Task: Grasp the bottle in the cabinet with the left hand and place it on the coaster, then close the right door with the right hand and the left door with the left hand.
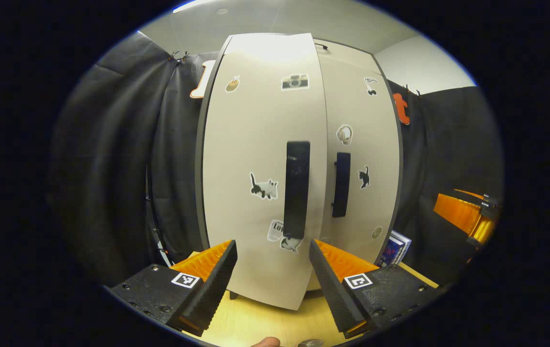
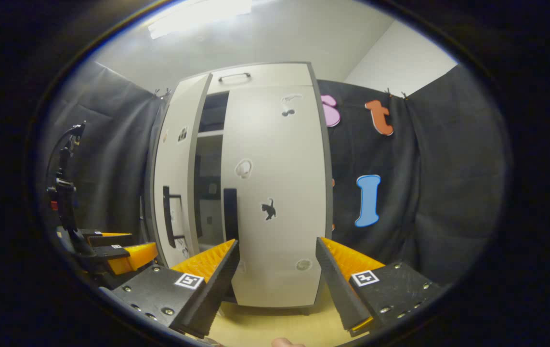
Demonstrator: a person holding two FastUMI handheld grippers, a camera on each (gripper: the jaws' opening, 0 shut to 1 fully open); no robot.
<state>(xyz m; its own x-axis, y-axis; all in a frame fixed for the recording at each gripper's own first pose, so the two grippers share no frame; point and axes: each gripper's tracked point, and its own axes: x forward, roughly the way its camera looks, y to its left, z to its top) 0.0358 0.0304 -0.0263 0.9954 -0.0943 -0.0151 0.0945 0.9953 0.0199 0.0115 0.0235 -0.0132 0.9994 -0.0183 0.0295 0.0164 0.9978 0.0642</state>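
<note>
The tall pale cabinet [image 2: 260,193] stands on the light wooden worktop [image 1: 255,323]. Its flat, sticker-dotted right door [image 2: 275,193] is shut; the left door [image 1: 265,168] stands ajar, its long dark handle [image 1: 297,188] just above and between the left gripper [image 1: 272,265] fingers, which are spread and empty. The right gripper [image 2: 277,262] fingers are likewise apart, with ridged inner faces.

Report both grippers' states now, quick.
Left gripper: open, holding nothing, facing the left door, which is ajar.
Right gripper: open, holding nothing, in front of the right door.
</note>
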